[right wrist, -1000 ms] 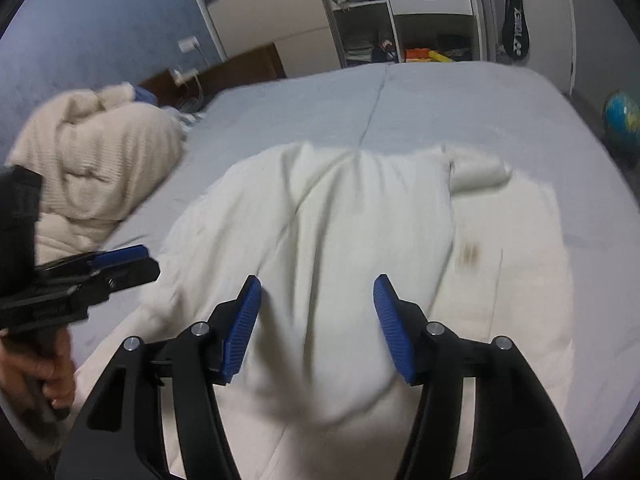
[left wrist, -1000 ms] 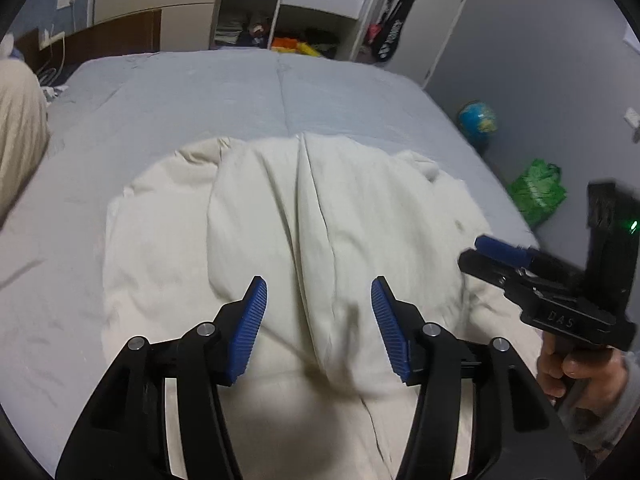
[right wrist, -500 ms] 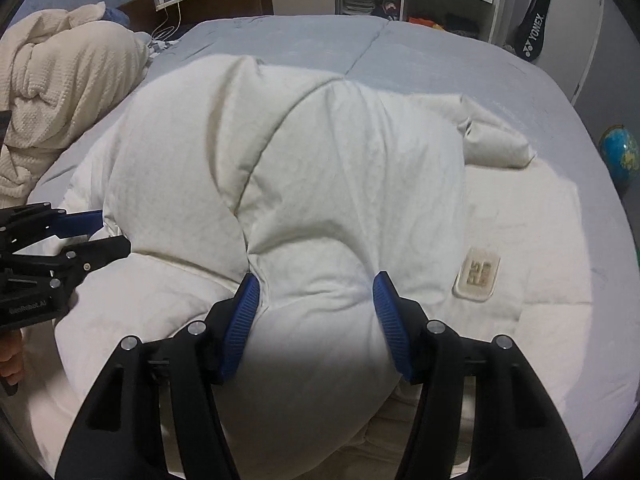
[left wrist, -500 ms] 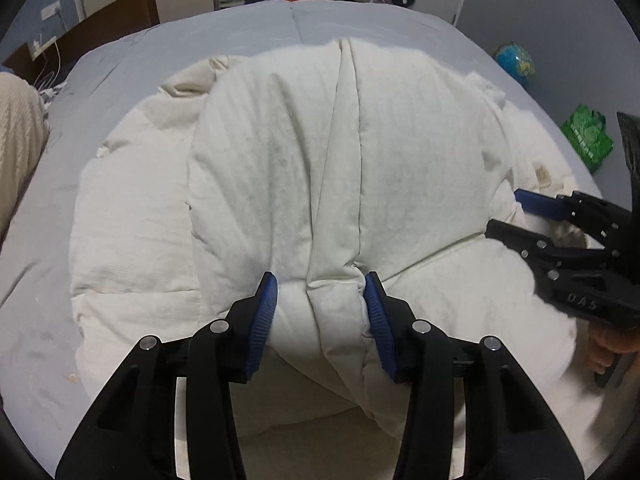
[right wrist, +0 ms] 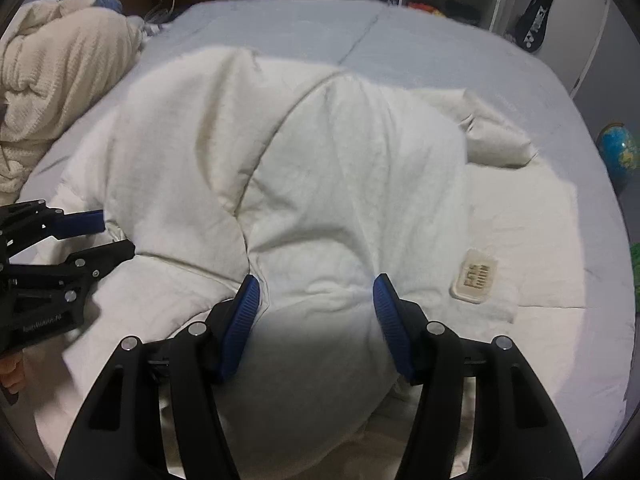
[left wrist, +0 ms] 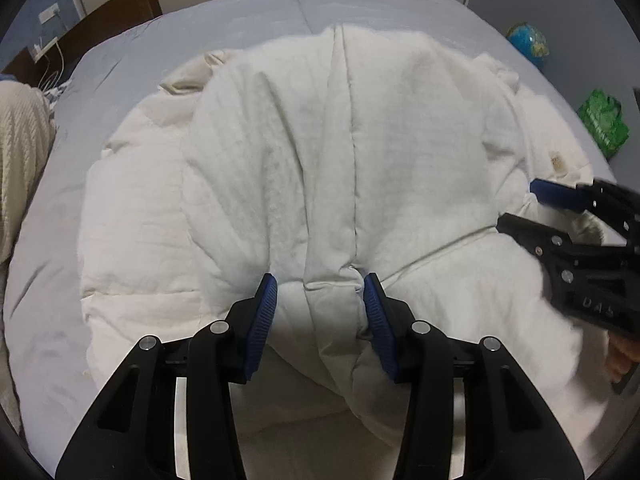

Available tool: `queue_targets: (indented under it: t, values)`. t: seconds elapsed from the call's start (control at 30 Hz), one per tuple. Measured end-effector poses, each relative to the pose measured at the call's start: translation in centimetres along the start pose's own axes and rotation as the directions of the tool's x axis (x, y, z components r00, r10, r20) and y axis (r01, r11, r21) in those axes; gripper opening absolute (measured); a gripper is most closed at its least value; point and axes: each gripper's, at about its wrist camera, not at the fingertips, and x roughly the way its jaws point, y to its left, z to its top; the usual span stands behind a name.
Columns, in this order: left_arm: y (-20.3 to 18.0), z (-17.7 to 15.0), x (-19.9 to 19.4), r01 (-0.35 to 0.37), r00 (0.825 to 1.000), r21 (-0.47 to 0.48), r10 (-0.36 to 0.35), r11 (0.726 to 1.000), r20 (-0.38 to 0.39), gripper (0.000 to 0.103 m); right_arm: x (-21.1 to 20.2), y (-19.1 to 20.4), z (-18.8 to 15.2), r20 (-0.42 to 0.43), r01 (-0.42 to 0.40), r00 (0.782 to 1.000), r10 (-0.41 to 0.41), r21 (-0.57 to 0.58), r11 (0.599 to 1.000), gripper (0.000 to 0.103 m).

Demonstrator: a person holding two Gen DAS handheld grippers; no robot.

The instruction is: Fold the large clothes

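Observation:
A large cream padded coat [left wrist: 320, 160] lies spread on the grey bed, with an upper layer doubled over the lower one. My left gripper [left wrist: 320, 284] is shut on a thick fold at the near edge of that layer, both blue pads pressing into it. The right gripper [right wrist: 316, 284] is likewise shut on a bulky fold of the coat [right wrist: 340, 180], further right along the same edge. Each gripper shows in the other's view: the right gripper [left wrist: 520, 206] at the right edge, the left gripper [right wrist: 116, 234] at the left edge. A sewn label [right wrist: 475, 276] sits on the lower layer.
The grey bed cover [left wrist: 260, 12] stretches beyond the coat. A beige knitted blanket [right wrist: 52, 64] is heaped at the bed's left. On the floor to the right are a globe [left wrist: 528, 42] and a green bag [left wrist: 604, 122]. Wardrobe shelves and a racket bag [right wrist: 536, 20] stand behind.
Both grippers have sunk toward the bed and tipped downward, bringing the coat's upper layer with them. The left jaws have narrowed onto the fold.

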Motion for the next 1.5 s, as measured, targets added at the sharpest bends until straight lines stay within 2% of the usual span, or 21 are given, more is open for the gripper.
queue_targets:
  t: [0.07, 0.13, 0.17, 0.3, 0.43, 0.63, 0.67, 0.93, 1.0, 1.1, 1.23, 1.33, 1.37, 1.5]
  values:
    - [0.6, -0.3, -1.1, 0.054, 0.998, -0.032, -0.053, 0.998, 0.020, 0.045, -1.7, -0.6, -0.6, 0.039, -0.013, 0.999, 0.013, 0.005, 1.000, 0.056]
    - [1.5, -1.3, -2.7, 0.094, 0.994, -0.055, -0.091, 0.994, 0.056, 0.060, -3.4, -1.4, -1.6, 0.073, -0.017, 0.997, 0.016, 0.012, 1.000, 0.056]
    - [2.1, -2.1, -3.4, 0.097, 0.993, -0.061, -0.092, 0.993, 0.075, 0.071, -4.0, -1.8, -2.2, 0.083, -0.023, 0.996, 0.021, 0.017, 1.000, 0.056]
    - [4.6, -4.7, -5.0, 0.145, 0.986, -0.107, -0.133, 0.984, 0.105, 0.079, -6.0, -4.2, -5.0, 0.099, -0.030, 0.995, 0.026, 0.037, 0.999, 0.056]
    - [6.5, -7.4, -5.5, 0.102, 0.994, -0.127, -0.096, 0.987, 0.051, 0.080, -7.2, -6.8, -7.9, 0.070, -0.011, 0.998, 0.006, 0.061, 0.998, 0.056]
    - [9.4, -12.0, -6.9, 0.069, 0.996, -0.176, -0.078, 0.982, -0.042, 0.082, -8.9, -9.4, -12.0, 0.016, -0.027, 1.000, 0.025, 0.138, 0.990, 0.057]
    - [10.0, -12.7, -7.2, 0.065, 0.996, -0.185, -0.074, 0.981, -0.044, 0.086, -9.3, -9.9, -12.7, 0.005, -0.033, 0.999, 0.033, 0.158, 0.987, 0.057]
    - [12.1, -16.7, -9.5, 0.087, 0.994, -0.329, -0.102, 0.940, -0.028, 0.087, -11.2, -11.4, -17.5, -0.036, -0.020, 0.999, 0.032, 0.277, 0.961, 0.057]
    - [11.7, -17.4, -9.4, 0.092, 0.992, -0.329, -0.117, 0.940, -0.055, 0.087, -11.6, -11.5, -18.2, -0.046, -0.013, 0.999, 0.029, 0.307, 0.952, 0.058]
    - [11.3, -18.4, -10.5, 0.084, 0.994, -0.312, -0.102, 0.946, -0.042, 0.088, -12.2, -11.2, -19.8, -0.079, -0.003, 0.996, 0.029, 0.311, 0.950, 0.058]
    - [11.2, -19.9, -11.3, 0.096, 0.992, -0.329, -0.117, 0.940, -0.045, 0.088, -13.3, -10.5, -21.2, -0.094, 0.002, 0.995, 0.026, 0.288, 0.958, 0.059]
    - [11.1, -20.9, -12.3, 0.095, 0.994, -0.338, -0.108, 0.936, -0.019, 0.090, -14.7, -10.6, -22.2, -0.057, 0.003, 0.998, 0.015, 0.302, 0.953, 0.059]
    - [11.1, -21.1, -12.6, 0.097, 0.994, -0.342, -0.108, 0.935, -0.013, 0.093, -14.9, -10.9, -22.3, -0.051, 0.005, 0.999, 0.012, 0.318, 0.948, 0.059]
    - [11.2, -22.4, -13.2, 0.109, 0.993, -0.369, -0.120, 0.923, -0.005, 0.094, -15.8, -12.4, -23.1, -0.041, 0.041, 0.999, -0.028, 0.390, 0.920, 0.059]
